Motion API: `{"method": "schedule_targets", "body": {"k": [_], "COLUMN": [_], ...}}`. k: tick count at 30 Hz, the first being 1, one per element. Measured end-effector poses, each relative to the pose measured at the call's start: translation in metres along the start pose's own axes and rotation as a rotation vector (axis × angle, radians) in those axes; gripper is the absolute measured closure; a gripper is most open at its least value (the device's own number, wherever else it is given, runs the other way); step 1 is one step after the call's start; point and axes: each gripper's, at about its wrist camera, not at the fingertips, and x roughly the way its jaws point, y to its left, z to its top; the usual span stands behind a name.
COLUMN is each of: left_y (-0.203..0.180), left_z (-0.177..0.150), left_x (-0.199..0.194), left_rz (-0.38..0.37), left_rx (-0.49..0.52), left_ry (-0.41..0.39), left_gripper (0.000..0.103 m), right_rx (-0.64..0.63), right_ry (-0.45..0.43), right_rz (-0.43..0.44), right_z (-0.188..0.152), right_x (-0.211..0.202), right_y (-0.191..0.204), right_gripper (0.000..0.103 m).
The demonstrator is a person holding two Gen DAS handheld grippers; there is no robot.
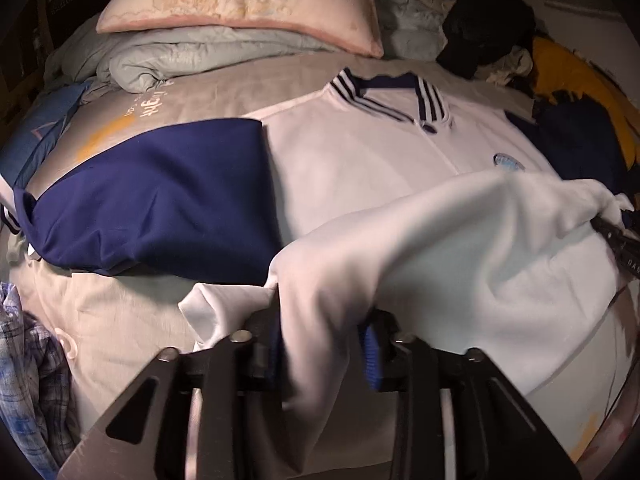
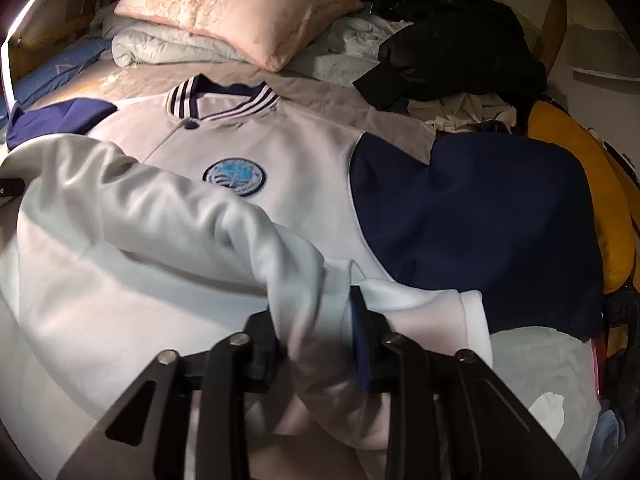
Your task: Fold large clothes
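Jacket hem lifted over the bed

Left gripper [image 1: 320, 340] and right gripper [image 2: 316, 332] each have jaws partly apart around the white jacket's [image 1: 360, 152] hem; whether they pinch it is unclear.

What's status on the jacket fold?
Left hand-held gripper and right hand-held gripper: white hem between jaws, grip unclear. Jacket face-up, hem carried toward collar. Nothing blocking.

Both grippers tip downward, side by side. The left gripper [image 1: 320, 332] has its jaws partly apart with white cloth bunched between them. The right gripper [image 2: 316, 328] matches it, jaws partly spread, white fabric draped through the gap.
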Motion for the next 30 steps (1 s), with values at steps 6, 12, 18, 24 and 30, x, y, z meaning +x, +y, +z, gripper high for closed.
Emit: {"method": "schedule_targets", "body": {"k": [6, 12, 18, 24, 30], "left_y": [0.008, 0.035, 0.061, 0.079, 0.083], "left_z": [-0.006, -0.014, -0.019, -0.013, 0.014], "left_x": [-0.052, -0.088, -0.043, -0.02, -0.028], "left_rz": [0.043, 0.132, 0.118, -0.072, 0.004], "left_rx": [-0.032, -0.099, -0.163, -0.281, -0.238], "left_ry": [-0.156, -0.253, -0.061, -0.042, -0.164], "left_gripper": [0.011, 0.001, 0.001, 0.101, 0.101], "right_rx": [0.17, 0.317, 0.285, 0.355, 0.238], "right_ry": [-0.153, -0.198, 0.029, -0.012, -0.067], "right_rz": [-0.042, -0.038, 0.088, 0.191, -0.002], "right_z": [-0.001, -0.007, -0.018, -0.022, -0.005], "right_x": [-0.041, -0.07, -0.042, -0.025, -0.016], "right_y": [-0.036, -0.084, -0.101, -0.116, -0.094], "right_gripper": [0.014, 0.007, 0.006, 0.075, 0.096]}}
